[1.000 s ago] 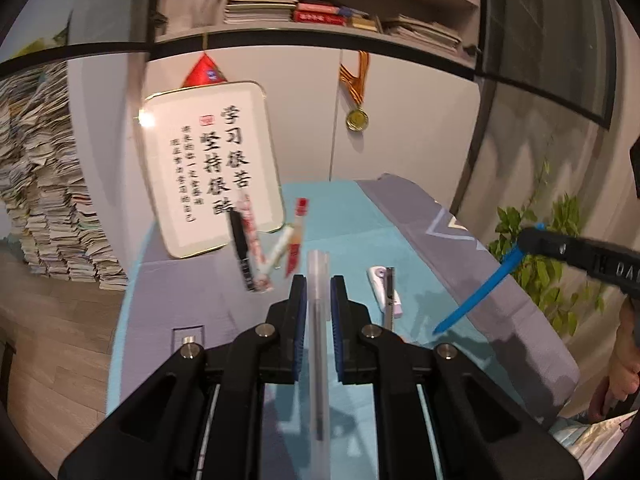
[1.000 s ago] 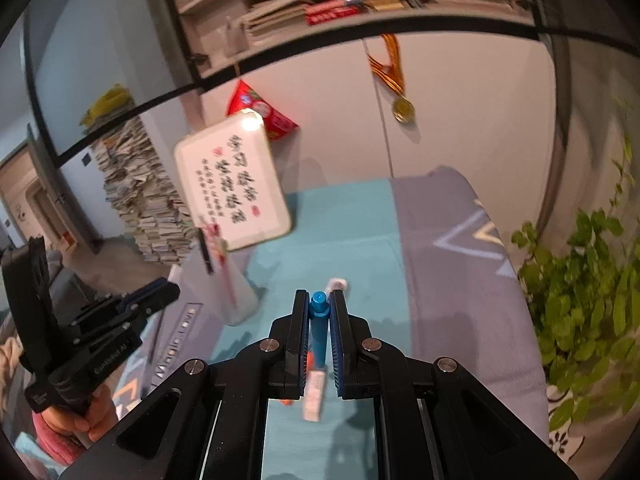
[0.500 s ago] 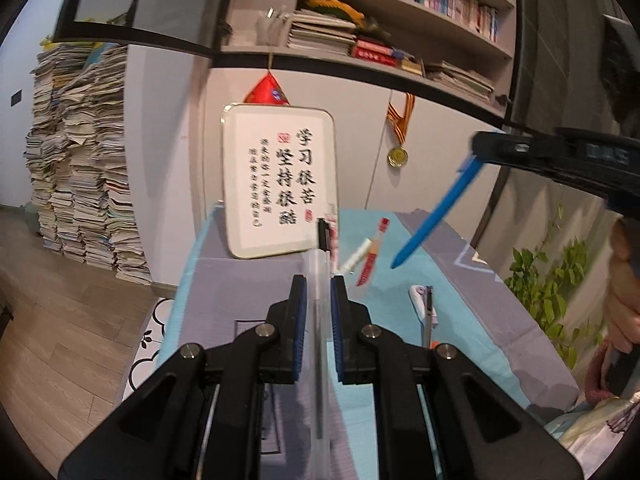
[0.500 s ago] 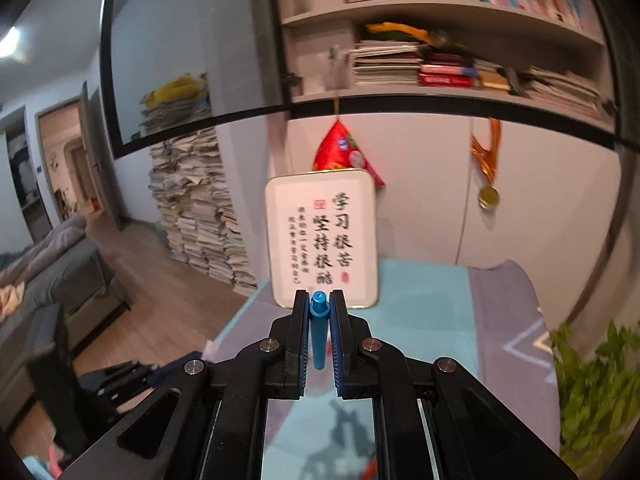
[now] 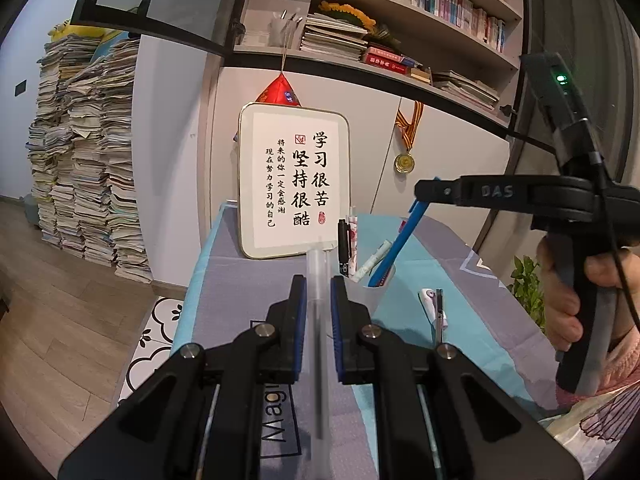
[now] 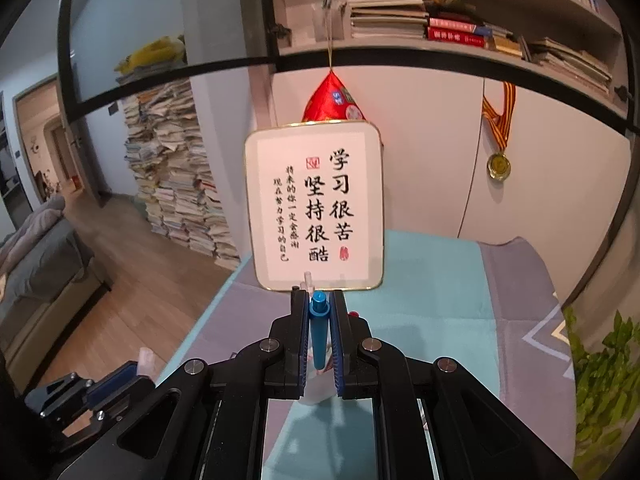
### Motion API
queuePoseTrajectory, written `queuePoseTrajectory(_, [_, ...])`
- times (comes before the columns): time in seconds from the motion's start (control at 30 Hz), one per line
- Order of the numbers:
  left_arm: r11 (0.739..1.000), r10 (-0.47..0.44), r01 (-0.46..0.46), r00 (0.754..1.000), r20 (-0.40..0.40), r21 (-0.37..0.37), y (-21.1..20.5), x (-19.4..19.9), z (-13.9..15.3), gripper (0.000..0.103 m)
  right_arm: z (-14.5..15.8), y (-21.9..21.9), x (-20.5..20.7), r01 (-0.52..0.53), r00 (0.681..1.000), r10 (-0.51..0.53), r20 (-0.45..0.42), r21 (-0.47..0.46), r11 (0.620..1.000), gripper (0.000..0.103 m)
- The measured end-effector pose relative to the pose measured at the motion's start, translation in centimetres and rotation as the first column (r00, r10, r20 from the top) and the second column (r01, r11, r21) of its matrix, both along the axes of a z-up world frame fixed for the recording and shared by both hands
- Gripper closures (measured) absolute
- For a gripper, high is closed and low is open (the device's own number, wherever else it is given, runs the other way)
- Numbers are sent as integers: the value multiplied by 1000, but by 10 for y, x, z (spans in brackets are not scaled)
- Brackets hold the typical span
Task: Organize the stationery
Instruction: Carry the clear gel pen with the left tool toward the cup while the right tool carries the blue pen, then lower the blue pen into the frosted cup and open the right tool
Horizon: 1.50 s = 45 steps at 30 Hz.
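My left gripper is shut on a clear pen that points forward over the table. A translucent pen cup stands just ahead and to the right, with a black pen and several other pens in it. My right gripper is shut on a blue pen, its lower tip inside the cup's mouth. In the right wrist view the gripper grips the blue pen upright, and the cup is mostly hidden below it.
A framed calligraphy board leans against the wall at the table's back. A white utility knife lies on the teal and grey tablecloth right of the cup. A plant stands off the right edge. Stacked papers stand on the floor at left.
The right gripper has lowered the blue pen so its tip entered the cup. Both grippers tilted up and the left one pulled back slightly, still holding the clear pen.
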<state>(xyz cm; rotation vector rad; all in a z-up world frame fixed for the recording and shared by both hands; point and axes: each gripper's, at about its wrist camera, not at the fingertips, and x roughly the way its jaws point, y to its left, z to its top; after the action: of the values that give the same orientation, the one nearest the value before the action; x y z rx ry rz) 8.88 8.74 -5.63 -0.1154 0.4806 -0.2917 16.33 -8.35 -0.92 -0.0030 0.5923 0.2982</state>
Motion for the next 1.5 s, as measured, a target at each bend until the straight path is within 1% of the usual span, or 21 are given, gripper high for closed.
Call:
queuePoseTrajectory(0.23, [1000, -10, 10, 1000, -9, 4, -1, 1, -3, 93, -13, 7, 9, -11, 999, 11, -41, -16, 1000, 92])
queuePoseTrajectory(0.43, [1000, -11, 11, 1000, -18, 12, -3, 3, -4, 93, -27, 5, 20, 1, 996, -2, -86, -10, 1000, 92])
queuePoseTrajectory(0.67, [1000, -15, 16, 1000, -26, 23, -7, 5, -4, 93, -35, -1, 26, -4, 991, 7, -134, 21, 1000, 92])
queuePoseTrajectory(0.8, [999, -17, 18, 1000, -23, 29, -8, 5, -2, 93, -35, -7, 23, -15, 989, 22, -145, 54, 998, 92])
queuePoseTrajectory(0.93, [999, -21, 22, 1000, -17, 37, -13, 5, 2, 93, -32, -16, 12, -24, 990, 34, -138, 76, 997, 92])
queuePoseTrajectory(1.07, [999, -26, 26, 1000, 2, 40, -19, 5, 8, 93, -31, -35, -3, -14, 992, 25, -121, 93, 996, 92])
queuePoseTrajectory(1.23, [999, -24, 23, 999, 45, 23, -29, 15, 24, 93, -42, -68, -20, 43, 992, -33, -124, 81, 996, 92])
queuePoseTrajectory(1.4, [1000, -11, 11, 992, 126, 5, -40, 29, 46, 93, -65, -104, -29, 121, 978, -104, -179, 90, 989, 92])
queuePoseTrajectory(1.5, [1000, -4, 4, 983, 186, -2, -51, 40, 57, 93, -79, -123, -33, 160, 968, -136, -213, 101, 982, 92])
